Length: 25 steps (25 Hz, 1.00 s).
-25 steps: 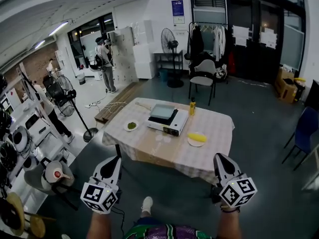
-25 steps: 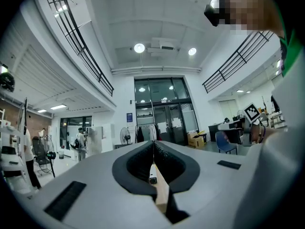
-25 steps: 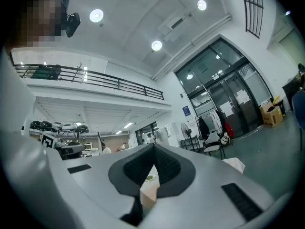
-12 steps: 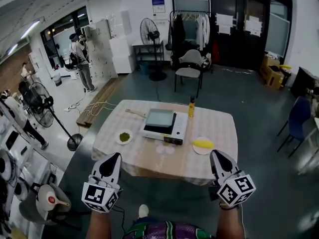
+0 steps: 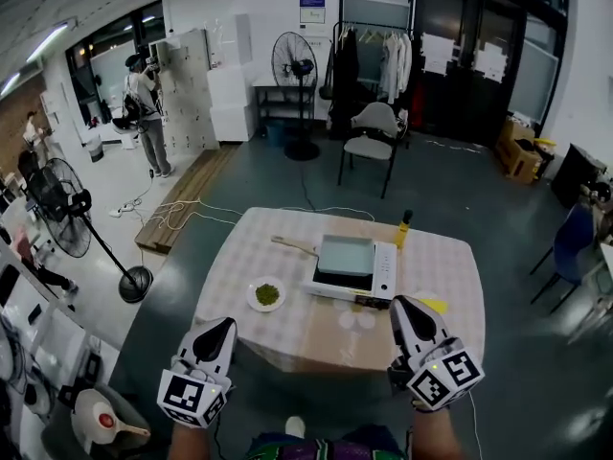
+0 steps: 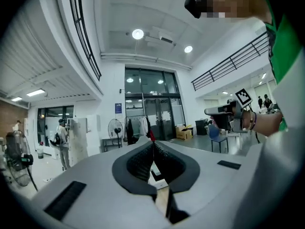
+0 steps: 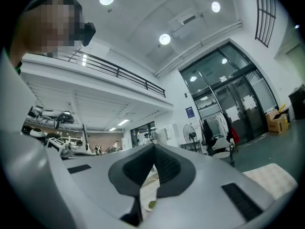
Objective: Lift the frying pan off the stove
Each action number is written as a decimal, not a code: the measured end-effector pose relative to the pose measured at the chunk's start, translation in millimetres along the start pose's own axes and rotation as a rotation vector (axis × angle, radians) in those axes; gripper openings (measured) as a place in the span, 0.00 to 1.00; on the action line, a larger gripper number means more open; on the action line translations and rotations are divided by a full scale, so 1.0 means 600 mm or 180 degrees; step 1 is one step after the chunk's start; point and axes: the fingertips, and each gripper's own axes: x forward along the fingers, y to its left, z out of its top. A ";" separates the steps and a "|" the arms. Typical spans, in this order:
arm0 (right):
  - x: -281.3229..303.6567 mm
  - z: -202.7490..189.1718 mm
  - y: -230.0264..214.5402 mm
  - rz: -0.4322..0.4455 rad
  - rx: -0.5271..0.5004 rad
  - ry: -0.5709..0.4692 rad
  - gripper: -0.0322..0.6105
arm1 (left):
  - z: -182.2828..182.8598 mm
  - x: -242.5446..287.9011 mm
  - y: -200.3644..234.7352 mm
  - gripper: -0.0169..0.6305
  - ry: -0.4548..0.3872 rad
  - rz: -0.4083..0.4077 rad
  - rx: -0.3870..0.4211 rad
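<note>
A square grey frying pan (image 5: 345,255) with a wooden handle (image 5: 292,246) pointing left sits on a white portable stove (image 5: 383,274), at the middle of a checked-cloth table (image 5: 239,266). Both grippers are held in front of the table's near edge, well short of the pan. My left gripper (image 5: 222,322) is at the table's near left corner, its jaws shut and empty (image 6: 153,144). The right gripper (image 5: 400,302) is over the near right edge, its tips also together with nothing in them (image 7: 154,146).
A small plate with something green (image 5: 267,295) lies left of the stove, a yellow bottle (image 5: 404,228) behind it, a yellow thing (image 5: 436,305) at its right. Beyond the table stand a chair (image 5: 374,137), fans (image 5: 292,70) (image 5: 67,195) and a person (image 5: 144,94).
The table has come much nearer and larger in the head view, and shifted slightly right. Both grippers stay low in the picture, shut, now reaching the table's near edge.
</note>
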 end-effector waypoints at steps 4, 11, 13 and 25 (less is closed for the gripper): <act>0.041 -0.031 0.001 -0.0008 -0.0110 0.0230 0.06 | 0.006 0.040 0.031 0.06 -0.0096 -0.0075 -0.0186; 0.063 0.008 -0.071 0.0013 -0.0132 0.0169 0.06 | 0.047 0.125 0.013 0.06 -0.0283 -0.0167 -0.0342; 0.059 0.006 -0.105 -0.0030 -0.0090 0.0156 0.06 | 0.056 0.153 -0.006 0.08 -0.0328 -0.0280 -0.0267; 0.043 0.015 -0.206 -0.0013 0.0074 0.0092 0.06 | 0.079 0.279 -0.097 0.77 -0.0255 -0.0710 0.1038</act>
